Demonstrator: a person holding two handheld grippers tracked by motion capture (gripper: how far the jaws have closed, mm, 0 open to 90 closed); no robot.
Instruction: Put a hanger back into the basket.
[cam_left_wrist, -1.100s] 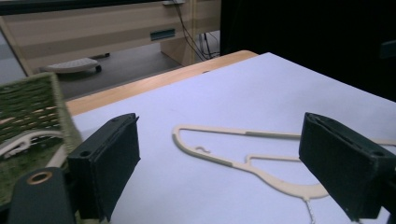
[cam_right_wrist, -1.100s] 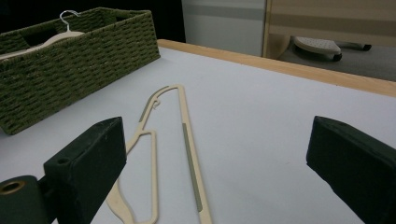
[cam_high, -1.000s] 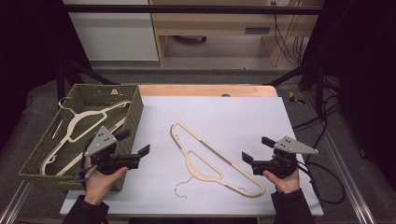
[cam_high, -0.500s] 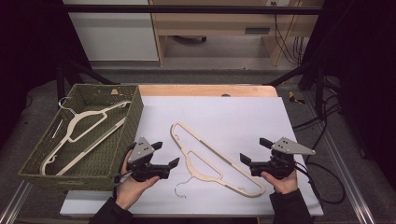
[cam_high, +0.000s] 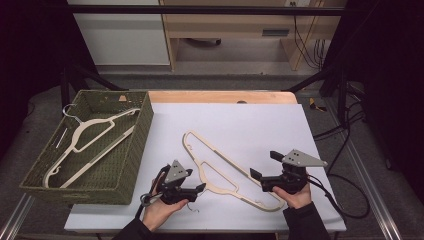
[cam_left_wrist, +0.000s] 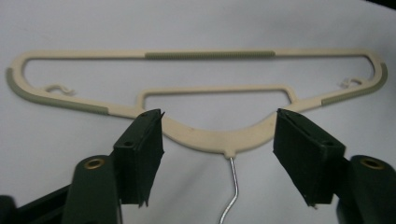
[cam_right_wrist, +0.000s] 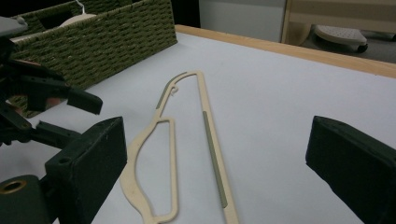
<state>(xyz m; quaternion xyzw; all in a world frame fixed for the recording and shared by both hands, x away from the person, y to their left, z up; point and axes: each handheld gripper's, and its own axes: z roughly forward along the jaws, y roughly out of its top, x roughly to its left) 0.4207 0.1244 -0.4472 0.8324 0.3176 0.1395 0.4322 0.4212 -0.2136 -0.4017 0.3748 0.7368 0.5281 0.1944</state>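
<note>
1. On the white tabletop (cam_high: 240, 125), a cream plastic hanger (cam_high: 225, 170) is lying flat, just right of the woven green basket (cam_high: 131, 150), its long axis running diagonally from far-left to near-right.
2. The left gripper (cam_high: 197, 189) is sitting right at the hanger's neck. Seen in the left gripper view (cam_left_wrist: 219, 135), its black jaws are straddling the curved middle where the wire hook (cam_left_wrist: 232, 189) leaves the body. They have just been closing, yet are standing apart with the pads not pressing the plastic.
3. The right gripper (cam_high: 256, 176) is hovering spread wide, gripping nothing, beside the hanger's near-right end.
4. The left is nearer the neck, so the pinch looks likely to be its job.
5. The hanger is thin, smooth and rigid, with ribbed grey-green grip strips (cam_right_wrist: 215, 156); two more hangers (cam_high: 85, 145) are resting in the basket.
</note>
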